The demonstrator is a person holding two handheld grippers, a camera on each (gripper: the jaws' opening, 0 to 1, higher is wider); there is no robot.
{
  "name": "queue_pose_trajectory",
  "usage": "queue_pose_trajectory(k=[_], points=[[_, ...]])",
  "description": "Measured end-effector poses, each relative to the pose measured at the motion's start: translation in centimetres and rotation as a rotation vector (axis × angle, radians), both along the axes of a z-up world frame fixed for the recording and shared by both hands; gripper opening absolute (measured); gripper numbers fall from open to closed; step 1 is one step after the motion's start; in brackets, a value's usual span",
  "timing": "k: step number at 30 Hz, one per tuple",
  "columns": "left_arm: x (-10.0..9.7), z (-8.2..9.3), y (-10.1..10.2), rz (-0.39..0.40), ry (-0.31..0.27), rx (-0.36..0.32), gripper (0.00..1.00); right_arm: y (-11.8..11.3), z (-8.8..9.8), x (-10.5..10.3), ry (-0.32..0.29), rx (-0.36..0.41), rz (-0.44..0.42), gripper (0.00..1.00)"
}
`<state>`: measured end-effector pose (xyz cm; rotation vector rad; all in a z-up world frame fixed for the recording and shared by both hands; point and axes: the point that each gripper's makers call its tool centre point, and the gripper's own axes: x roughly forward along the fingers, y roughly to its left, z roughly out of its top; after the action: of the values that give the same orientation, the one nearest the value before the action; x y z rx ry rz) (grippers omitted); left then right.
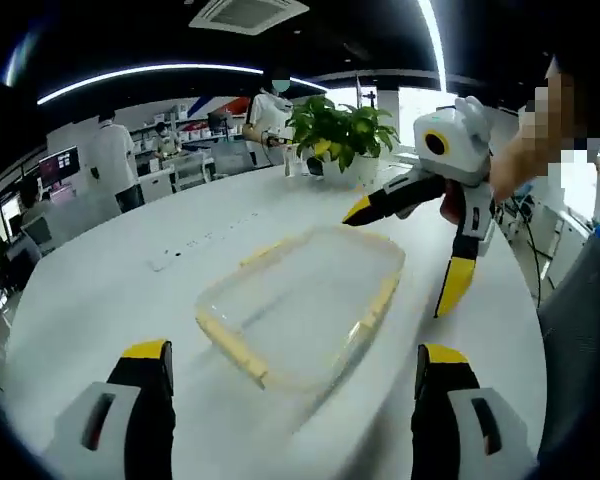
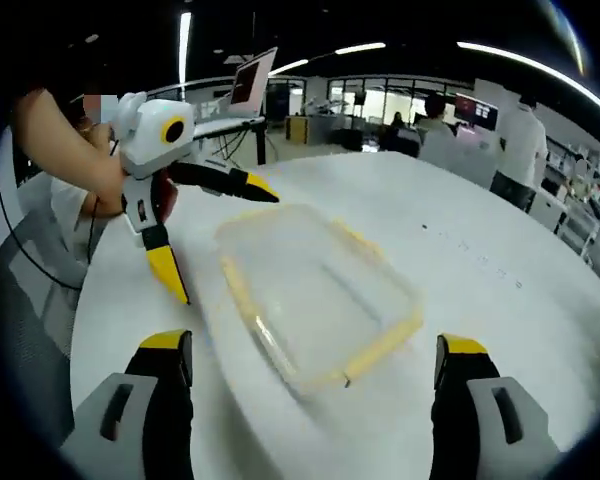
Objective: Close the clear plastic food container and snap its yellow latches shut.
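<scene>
A clear plastic food container (image 1: 305, 300) with yellow latches (image 1: 235, 350) along its rim rests on the white counter (image 1: 110, 290), lying between the two hand-held grippers and touched by neither. In the left gripper view, the left hand-held gripper (image 1: 295, 365) rises from the lower edge with its yellow-tipped jaws spread wide apart, holding nothing, the container just beyond them. The right hand-held gripper (image 1: 410, 250) enters that view from the right, its jaws likewise splayed open above the counter near the container's far corner, gripped by a person's hand (image 1: 515, 160). In the right gripper view, the container (image 2: 320, 295) sits ahead of the right hand-held gripper (image 2: 315, 365), whose jaws stand well apart and empty; the left hand-held gripper (image 2: 215, 235) appears at the left, open, beside the container's edge. A potted plant (image 1: 342, 135) stands farther back on the counter, and people (image 1: 110, 160) stand at desks in the background.
</scene>
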<state>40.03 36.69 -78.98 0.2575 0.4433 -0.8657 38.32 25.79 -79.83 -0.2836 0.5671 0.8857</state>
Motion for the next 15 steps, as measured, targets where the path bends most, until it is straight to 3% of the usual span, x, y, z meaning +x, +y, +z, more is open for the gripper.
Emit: queue_pose_trajectory(k=[2,6,15], points=[[-0.25,0.02,0.00,0.031,0.029,-0.041,0.99,-0.28,-0.14,-0.17,-0.004,0.002,-0.024,1.00],[-0.58,0.10,0.05,0.068,0.025,-0.080,0.99,-0.61,-0.05,-0.33,0.009,0.038,-0.081,1.00],[-0.49,0.29,0.27,0.081,0.020,-0.094,0.99,-0.88,0.32,-0.85,0.029,0.076,-0.124,0.97]])
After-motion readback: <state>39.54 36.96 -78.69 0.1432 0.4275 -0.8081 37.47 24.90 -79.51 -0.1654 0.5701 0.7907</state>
